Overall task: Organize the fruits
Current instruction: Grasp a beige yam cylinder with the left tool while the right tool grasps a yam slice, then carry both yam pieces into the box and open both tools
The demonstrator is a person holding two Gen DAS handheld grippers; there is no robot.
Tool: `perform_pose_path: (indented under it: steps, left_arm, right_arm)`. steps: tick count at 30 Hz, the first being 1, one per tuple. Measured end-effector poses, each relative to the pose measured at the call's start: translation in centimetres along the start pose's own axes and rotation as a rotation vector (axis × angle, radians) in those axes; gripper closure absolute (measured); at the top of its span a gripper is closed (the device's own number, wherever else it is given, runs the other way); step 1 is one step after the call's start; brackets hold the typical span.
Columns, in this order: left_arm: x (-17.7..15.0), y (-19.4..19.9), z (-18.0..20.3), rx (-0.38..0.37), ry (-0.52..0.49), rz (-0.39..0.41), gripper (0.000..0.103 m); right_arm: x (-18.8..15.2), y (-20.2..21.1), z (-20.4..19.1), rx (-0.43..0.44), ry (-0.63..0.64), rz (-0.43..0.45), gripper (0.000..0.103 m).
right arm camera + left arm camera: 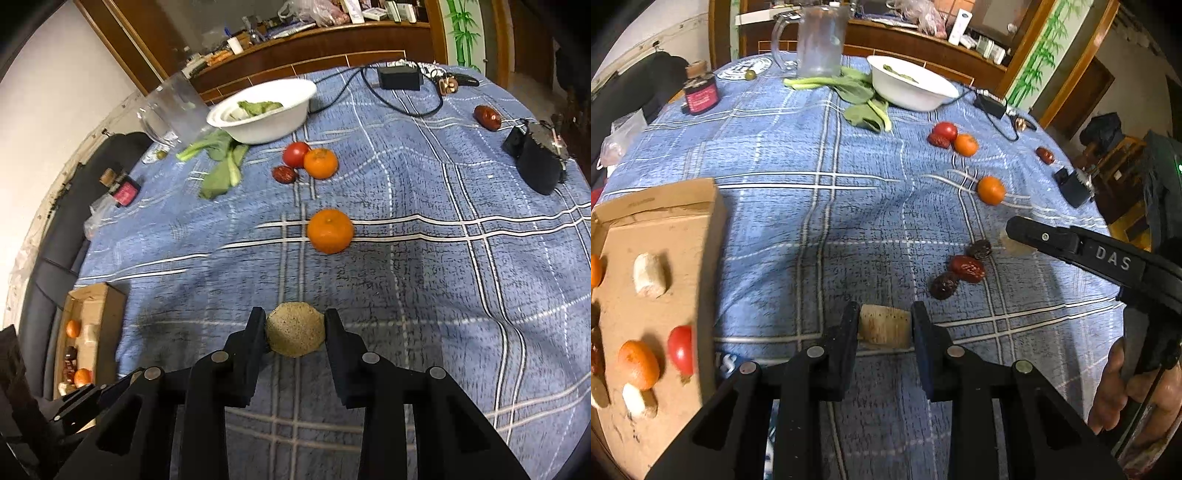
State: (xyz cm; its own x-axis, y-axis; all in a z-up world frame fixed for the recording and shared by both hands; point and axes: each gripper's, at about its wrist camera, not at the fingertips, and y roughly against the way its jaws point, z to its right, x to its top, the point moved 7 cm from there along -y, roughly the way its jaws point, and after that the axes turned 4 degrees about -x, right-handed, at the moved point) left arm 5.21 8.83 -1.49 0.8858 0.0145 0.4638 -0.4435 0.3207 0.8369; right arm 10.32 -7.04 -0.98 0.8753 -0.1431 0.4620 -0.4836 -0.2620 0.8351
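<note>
Blue plaid cloth covers the counter [820, 206]. At six o'clock in each wrist view a tool is clamped on a pale, tan food chunk: the left tool [885, 326] on a cut cylinder piece [884, 328], the right tool [295, 334] on a rounded piece [295, 334]. A cardboard box [661, 236] at nine o'clock holds oranges, a tomato and pale chunks. Loose on the cloth lie an orange [330, 230], three dates [960, 269], and a tomato [295, 154] beside another orange [320, 162] near the white bowl [291, 107].
</note>
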Motion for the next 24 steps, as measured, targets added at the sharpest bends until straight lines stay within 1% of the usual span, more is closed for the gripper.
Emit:
perform_pose_path:
  steps: [2, 5, 8, 11, 15, 19, 20, 24]
  left_arm:
    - [-0.2, 1.2, -0.4, -0.01, 0.018, 0.015, 0.076]
    - [-0.4, 3.5, -1.8, -0.012, 0.046, 0.043, 0.076]
    - [-1.1, 6.1, -4.2, 0.004, 0.083, 0.07, 0.076]
    - [-2.7, 8.9, -7.8, 0.043, 0.137, 0.091, 0.076]
    - [-5.2, 11.3, -13.2, 0.126, 0.212, 0.083, 0.076]
    - [-7.9, 12.7, -18.0, 0.204, 0.276, 0.064, 0.076]
    - [-8.4, 13.0, -19.0, 0.214, 0.287, 0.058, 0.076]
    - [-9.8, 13.1, -21.6, 0.234, 0.313, 0.024, 0.076]
  right_arm:
    - [-0.2, 1.0, -1.2, 0.024, 0.011, 0.008, 0.068]
    - [-1.0, 2.2, -4.2, 0.072, 0.048, 0.009, 0.068]
    - [-2.1, 2.9, -7.9, 0.121, 0.101, 0.003, 0.068]
    - [-3.8, 3.2, -12.1, 0.176, 0.162, -0.019, 0.068]
    - [-7.0, 3.0, -17.9, 0.236, 0.264, -0.062, 0.068]
    - [-10.9, 1.9, -22.7, 0.271, 0.362, -0.124, 0.068]
    - [-12.2, 1.6, -24.0, 0.276, 0.391, -0.143, 0.068]
    - [-15.3, 0.3, -26.8, 0.272, 0.471, -0.188, 0.067]
